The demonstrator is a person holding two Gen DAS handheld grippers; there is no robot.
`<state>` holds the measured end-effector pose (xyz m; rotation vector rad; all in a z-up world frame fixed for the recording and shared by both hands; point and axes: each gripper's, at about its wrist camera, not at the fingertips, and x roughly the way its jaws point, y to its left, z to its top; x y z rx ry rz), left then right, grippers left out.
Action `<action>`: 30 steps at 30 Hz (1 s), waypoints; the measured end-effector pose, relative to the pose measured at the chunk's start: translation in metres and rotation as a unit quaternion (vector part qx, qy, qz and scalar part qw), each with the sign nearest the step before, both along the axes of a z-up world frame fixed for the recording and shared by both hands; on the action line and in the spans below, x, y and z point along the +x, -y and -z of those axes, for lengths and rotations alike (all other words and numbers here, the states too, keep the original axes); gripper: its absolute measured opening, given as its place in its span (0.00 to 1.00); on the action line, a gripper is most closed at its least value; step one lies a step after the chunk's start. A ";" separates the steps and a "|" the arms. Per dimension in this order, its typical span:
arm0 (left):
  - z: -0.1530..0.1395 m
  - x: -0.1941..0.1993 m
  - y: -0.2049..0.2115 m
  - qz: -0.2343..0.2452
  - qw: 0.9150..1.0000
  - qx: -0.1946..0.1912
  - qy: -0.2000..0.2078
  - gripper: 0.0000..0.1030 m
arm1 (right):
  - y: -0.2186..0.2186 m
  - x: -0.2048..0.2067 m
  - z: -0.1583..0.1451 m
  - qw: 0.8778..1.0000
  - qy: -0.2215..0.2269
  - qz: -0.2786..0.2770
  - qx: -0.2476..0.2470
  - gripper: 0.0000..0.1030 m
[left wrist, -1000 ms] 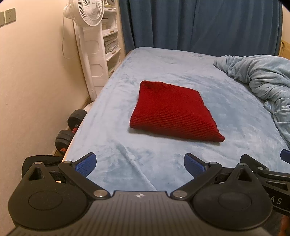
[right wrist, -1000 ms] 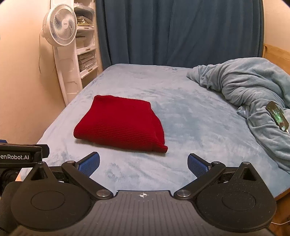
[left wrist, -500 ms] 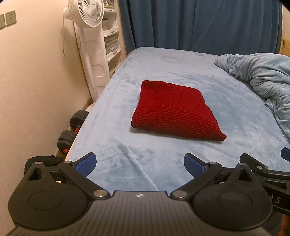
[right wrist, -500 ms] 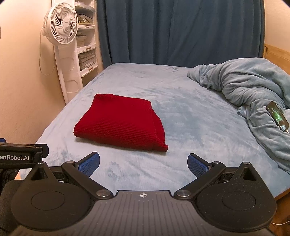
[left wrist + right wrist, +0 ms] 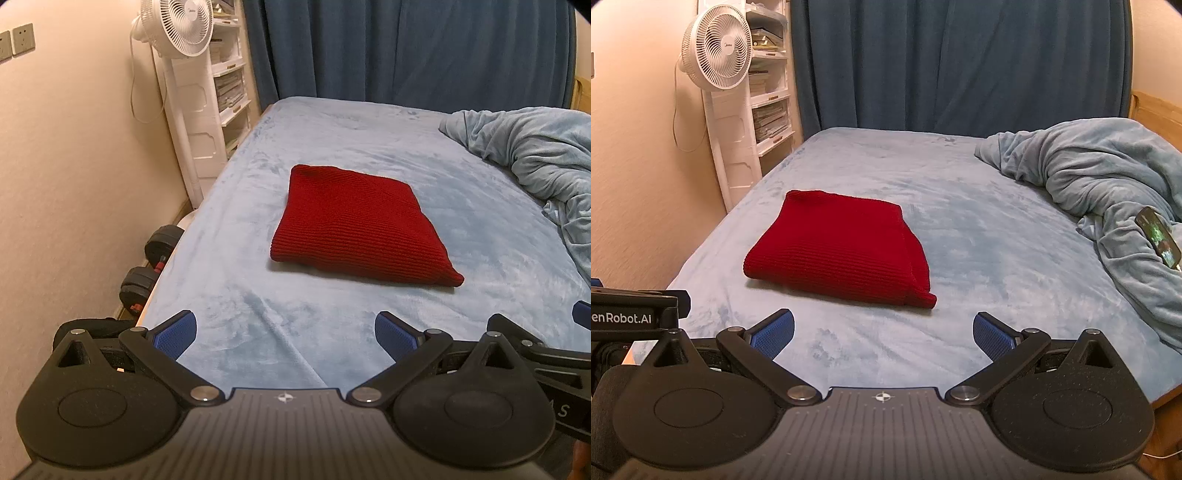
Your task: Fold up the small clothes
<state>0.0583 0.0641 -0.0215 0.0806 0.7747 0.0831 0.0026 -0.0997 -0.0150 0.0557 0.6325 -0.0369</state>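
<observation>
1. The red sweater [image 5: 360, 229] is lying folded in a compact rectangle at mid-frame on the bed [image 5: 332, 129], with no loose edges showing; the folding is appearing complete.
2. Judged next: nothing further on this piece beyond perhaps squaring its edges.
3. The left claw [image 5: 284, 334] is standing wide, holding and touching nothing, low in the frame.
4. The right claw [image 5: 882, 334] is likewise spread wide and empty, near the sweater but apart from it.

Both wrist views low at the near edge of the pale blue plush bed [image 5: 332, 147], facing its far edge, sharing the folded red knit garment [image 5: 354, 225] [image 5: 842, 251], left view nearer the left edge
</observation>
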 end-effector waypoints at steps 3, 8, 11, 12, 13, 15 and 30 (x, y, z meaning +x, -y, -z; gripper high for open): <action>0.000 0.000 -0.001 0.000 1.000 0.001 0.000 1.00 | 0.000 0.000 0.000 1.000 0.000 0.000 0.000 0.99; -0.001 0.000 -0.004 0.000 1.000 0.006 0.000 1.00 | 0.000 0.000 0.000 1.000 0.001 0.000 0.000 0.99; 0.000 0.001 -0.004 0.000 1.000 0.007 -0.001 1.00 | -0.002 0.001 0.001 1.000 0.001 0.000 0.000 0.99; 0.000 0.001 -0.005 0.001 1.000 0.007 -0.002 1.00 | -0.002 0.001 0.001 1.000 0.000 0.000 0.000 0.99; 0.000 0.001 -0.004 0.001 1.000 0.007 -0.002 1.00 | -0.002 0.001 0.001 1.000 0.000 0.000 0.000 0.99; 0.000 0.002 -0.005 0.000 1.000 0.009 -0.001 1.00 | -0.002 0.001 0.001 1.000 0.000 0.000 0.000 0.99; 0.004 0.002 -0.003 0.008 1.000 0.020 -0.001 1.00 | -0.005 0.001 -0.001 1.000 0.001 -0.008 0.003 0.99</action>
